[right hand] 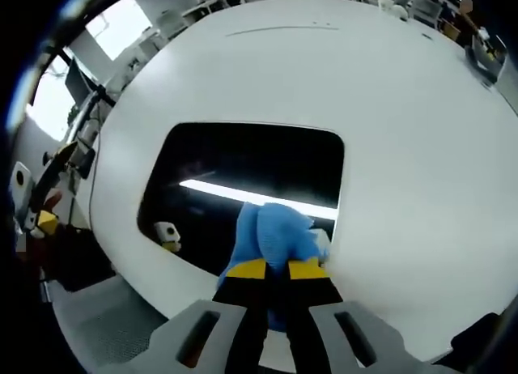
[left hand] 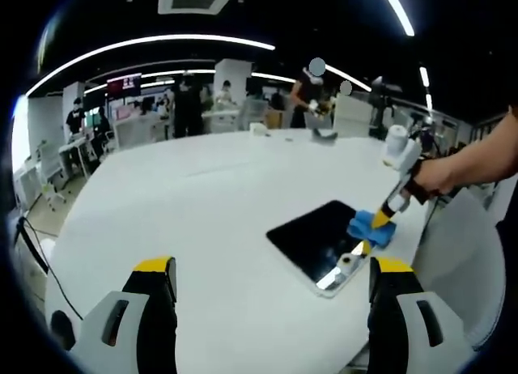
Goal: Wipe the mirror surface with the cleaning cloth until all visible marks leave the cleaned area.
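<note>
A dark rectangular mirror point(left hand: 320, 240) point(right hand: 243, 188) lies flat on the white table point(left hand: 178, 220) near its right edge. My right gripper point(right hand: 276, 269) point(left hand: 374, 230) is shut on a blue cleaning cloth point(right hand: 279, 236) point(left hand: 371, 228) and presses it on the mirror's near edge. The mirror reflects a ceiling light strip and the other gripper. My left gripper point(left hand: 271, 277) hovers over the table to the left of the mirror, its jaws wide apart with nothing between them.
A person's hand point(left hand: 437, 176) holds the right gripper from the right. The far end of the table carries small objects point(left hand: 324, 137). People and desks stand in the background. The table edge runs close beside the mirror point(right hand: 121, 309).
</note>
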Demonstrator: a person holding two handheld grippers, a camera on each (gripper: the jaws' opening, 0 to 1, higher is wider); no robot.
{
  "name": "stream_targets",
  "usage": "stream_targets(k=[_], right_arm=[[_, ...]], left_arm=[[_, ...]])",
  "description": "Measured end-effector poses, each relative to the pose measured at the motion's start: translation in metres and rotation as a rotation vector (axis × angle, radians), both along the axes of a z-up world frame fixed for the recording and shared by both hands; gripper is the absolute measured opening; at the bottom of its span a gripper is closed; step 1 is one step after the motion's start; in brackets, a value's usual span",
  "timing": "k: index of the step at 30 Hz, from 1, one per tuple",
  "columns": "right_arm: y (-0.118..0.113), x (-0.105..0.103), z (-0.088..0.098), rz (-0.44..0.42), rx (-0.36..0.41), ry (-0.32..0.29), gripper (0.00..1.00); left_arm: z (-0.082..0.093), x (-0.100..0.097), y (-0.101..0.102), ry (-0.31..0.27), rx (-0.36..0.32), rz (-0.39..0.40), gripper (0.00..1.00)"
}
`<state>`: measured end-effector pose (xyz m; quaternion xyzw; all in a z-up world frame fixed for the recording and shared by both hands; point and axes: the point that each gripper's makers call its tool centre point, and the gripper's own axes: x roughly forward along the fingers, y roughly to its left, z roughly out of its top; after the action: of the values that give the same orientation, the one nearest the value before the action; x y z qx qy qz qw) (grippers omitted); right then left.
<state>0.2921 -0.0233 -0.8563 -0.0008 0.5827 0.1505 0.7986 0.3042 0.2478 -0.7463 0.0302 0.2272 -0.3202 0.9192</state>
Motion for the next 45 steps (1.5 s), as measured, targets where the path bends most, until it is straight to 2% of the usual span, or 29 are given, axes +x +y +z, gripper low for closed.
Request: stream_targets(k=[6, 22, 37, 42, 45], right_arm=[[0.000, 0.000, 0.000, -0.008, -0.003, -0.003, 0.02], [0.008, 0.001, 0.001, -0.004, -0.008, 0.001, 0.02], [0.036, 0.005, 0.001, 0.036, -0.001, 0.001, 0.02], [0.045, 0.007, 0.002, 0.027, 0.024, 0.007, 0.02], [0.051, 0.008, 0.002, 0.043, 0.014, 0.004, 0.02]], left_arm=[[-0.004, -0.001, 0.008, 0.010, -0.026, 0.028, 1.00], [-0.004, 0.003, 0.005, 0.006, -0.043, 0.023, 1.00], [-0.006, -0.001, 0.012, 0.009, -0.039, 0.026, 1.00], [-0.008, -0.003, 0.013, -0.001, -0.009, 0.015, 1.00], [-0.008, -0.003, 0.012, 0.000, -0.015, 0.013, 1.00]])
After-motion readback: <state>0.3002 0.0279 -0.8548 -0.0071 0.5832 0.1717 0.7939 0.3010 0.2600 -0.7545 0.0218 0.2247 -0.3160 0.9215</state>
